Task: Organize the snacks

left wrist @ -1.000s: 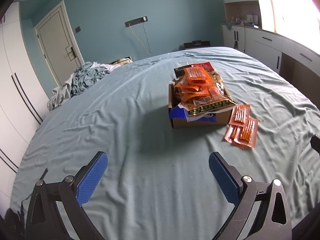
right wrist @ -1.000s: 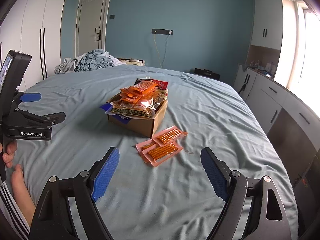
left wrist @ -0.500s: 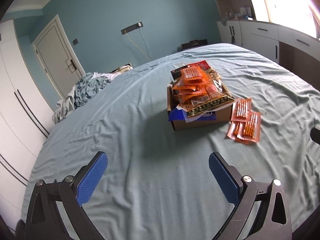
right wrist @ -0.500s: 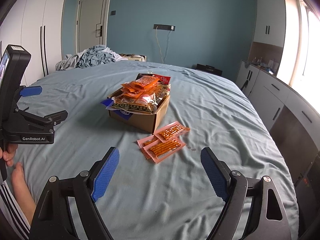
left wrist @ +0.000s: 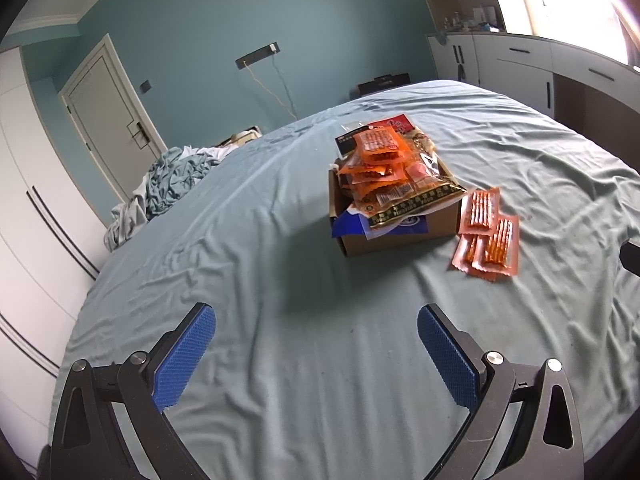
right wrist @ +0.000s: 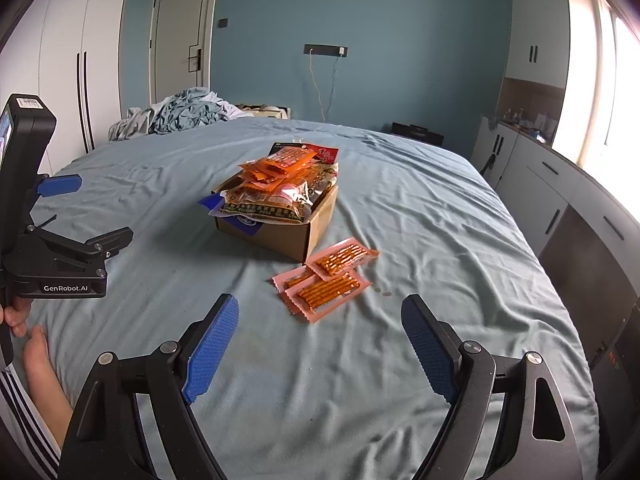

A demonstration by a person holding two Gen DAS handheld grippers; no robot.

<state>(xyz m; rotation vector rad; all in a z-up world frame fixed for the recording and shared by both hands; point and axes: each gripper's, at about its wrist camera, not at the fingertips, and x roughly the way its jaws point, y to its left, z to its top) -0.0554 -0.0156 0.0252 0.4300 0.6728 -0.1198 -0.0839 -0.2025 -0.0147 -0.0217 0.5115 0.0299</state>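
Note:
A brown cardboard box [left wrist: 400, 234] [right wrist: 280, 234] sits mid-bed, heaped with orange snack packets [left wrist: 378, 146] [right wrist: 282, 162]. Three pink-orange snack packets [left wrist: 490, 236] [right wrist: 326, 280] lie overlapping on the sheet beside the box. My left gripper [left wrist: 316, 346] is open and empty, well short of the box; it also shows at the left of the right wrist view [right wrist: 86, 210]. My right gripper [right wrist: 320, 340] is open and empty, just short of the loose packets.
The bed [left wrist: 260, 260] has a wrinkled blue-grey sheet. A heap of clothes [left wrist: 168, 176] [right wrist: 180, 110] lies at its far left corner. White cabinets [right wrist: 560, 184] run along the right side. The person's arm [right wrist: 40, 372] rests at the near left.
Both grippers have moved closer to the box and packets. Both stay open.

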